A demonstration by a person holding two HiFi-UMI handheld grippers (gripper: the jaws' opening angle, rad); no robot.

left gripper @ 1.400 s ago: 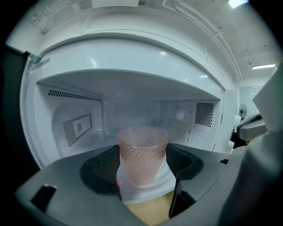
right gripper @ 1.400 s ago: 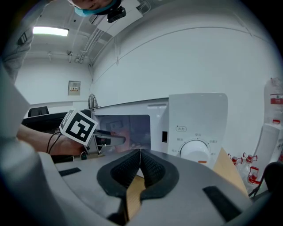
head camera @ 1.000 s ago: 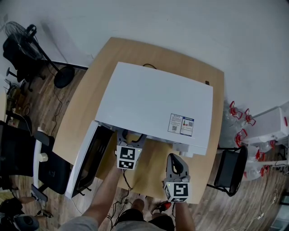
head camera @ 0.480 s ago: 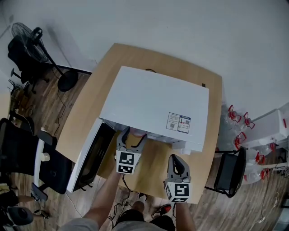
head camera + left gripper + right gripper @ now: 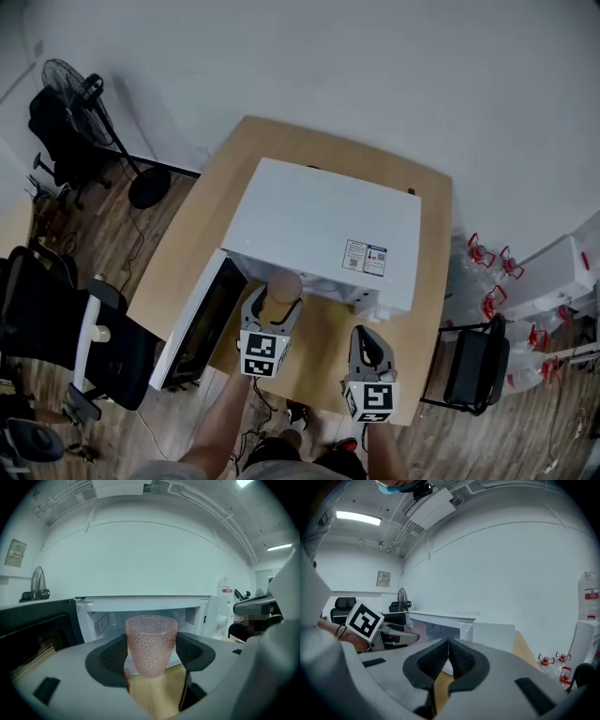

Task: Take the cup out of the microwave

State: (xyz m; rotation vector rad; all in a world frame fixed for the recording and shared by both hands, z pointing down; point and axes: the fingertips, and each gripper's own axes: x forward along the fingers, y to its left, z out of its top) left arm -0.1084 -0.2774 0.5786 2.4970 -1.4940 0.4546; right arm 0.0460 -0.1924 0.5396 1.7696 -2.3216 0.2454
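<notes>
The pink cup (image 5: 151, 644) is being gripped upright between the jaws of the left tool (image 5: 151, 663), with the open microwave (image 5: 140, 607) just beyond it. The right tool (image 5: 448, 660) is being held closed and empty.

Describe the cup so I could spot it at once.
Find the white microwave on the wooden table, door open. Before its opening, the left gripper holds the cup upright between its jaws. It is the only pink thing there: translucent, covered in small bumps.
</notes>
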